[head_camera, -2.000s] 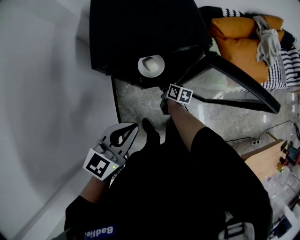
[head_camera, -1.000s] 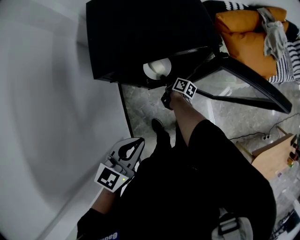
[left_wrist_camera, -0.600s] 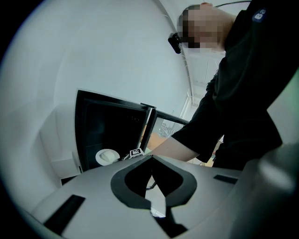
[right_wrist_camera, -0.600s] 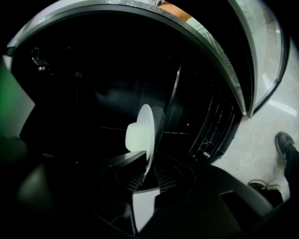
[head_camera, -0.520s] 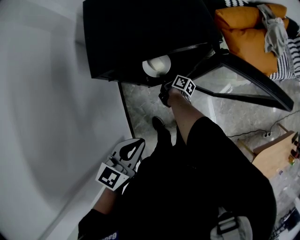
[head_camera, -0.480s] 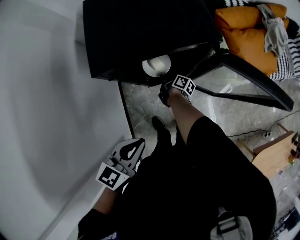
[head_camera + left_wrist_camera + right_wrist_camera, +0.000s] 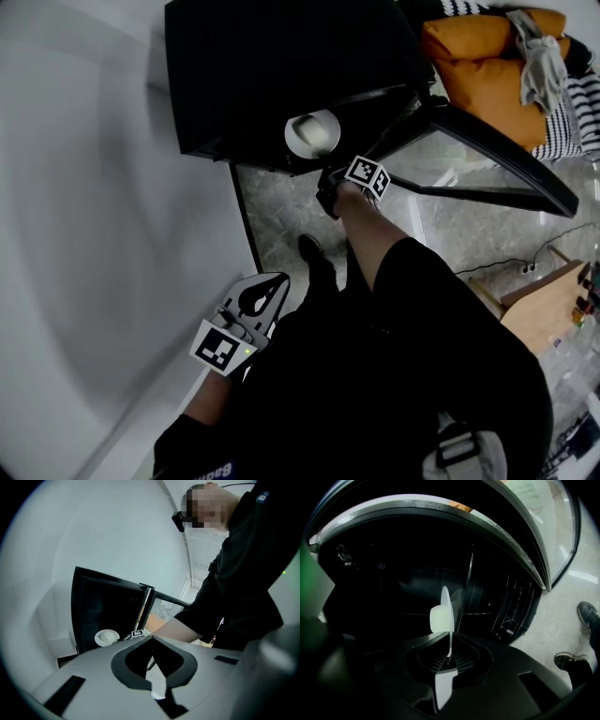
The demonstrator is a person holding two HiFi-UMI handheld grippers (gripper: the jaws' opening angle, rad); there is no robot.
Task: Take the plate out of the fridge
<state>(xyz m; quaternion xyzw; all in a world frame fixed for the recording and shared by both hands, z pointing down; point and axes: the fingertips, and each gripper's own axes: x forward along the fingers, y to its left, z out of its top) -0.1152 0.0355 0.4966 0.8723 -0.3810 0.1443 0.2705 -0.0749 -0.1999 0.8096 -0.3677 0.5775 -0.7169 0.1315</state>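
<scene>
A white plate (image 7: 312, 132) with a pale lump on it lies in the dark open fridge (image 7: 281, 66), near its front edge. My right gripper (image 7: 330, 178) reaches in from the front. In the right gripper view the plate (image 7: 446, 613) stands edge-on, and its near rim sits between the jaws of my right gripper (image 7: 449, 656), which are closing onto it. My left gripper (image 7: 279, 279) hangs low by the person's left leg, shut and holding nothing. In the left gripper view, past the tips of the left gripper (image 7: 151, 638), the plate (image 7: 107, 637) shows far off.
The fridge's glass door (image 7: 487, 159) swings open to the right over the marble floor. A white wall (image 7: 103, 234) runs along the left. An orange cushion (image 7: 487, 70) lies behind the door, and a wooden table (image 7: 534, 300) stands at right. The person's shoes (image 7: 588, 613) are near the fridge.
Over two seconds my right gripper has moved in toward the fridge and up to the plate's near rim. The left gripper has stayed low at the person's side.
</scene>
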